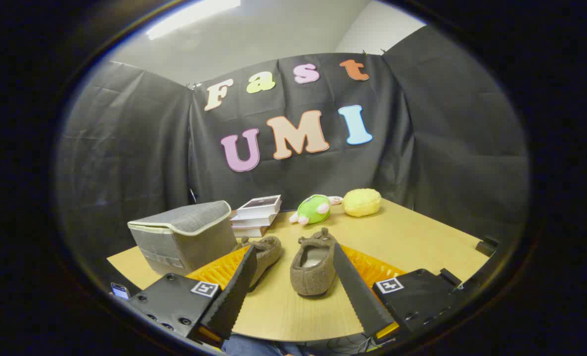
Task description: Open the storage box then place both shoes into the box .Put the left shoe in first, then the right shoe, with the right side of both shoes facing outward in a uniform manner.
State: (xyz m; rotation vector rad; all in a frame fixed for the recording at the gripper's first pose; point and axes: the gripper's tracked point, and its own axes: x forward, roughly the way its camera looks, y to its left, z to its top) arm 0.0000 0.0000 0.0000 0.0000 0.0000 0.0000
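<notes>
While the gripper (293,284) hovers open and empty, the storage box (184,236) at ten o'clock remains lidded and both slippers (314,264) wait on the worktop (422,237).

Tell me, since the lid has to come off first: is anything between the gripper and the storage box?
Nothing visible blocks it. The open gripper hovers over the table; the closed grey storage box sits ahead, off the left finger. The two shoes lie between the fingers, beside that path.
</notes>
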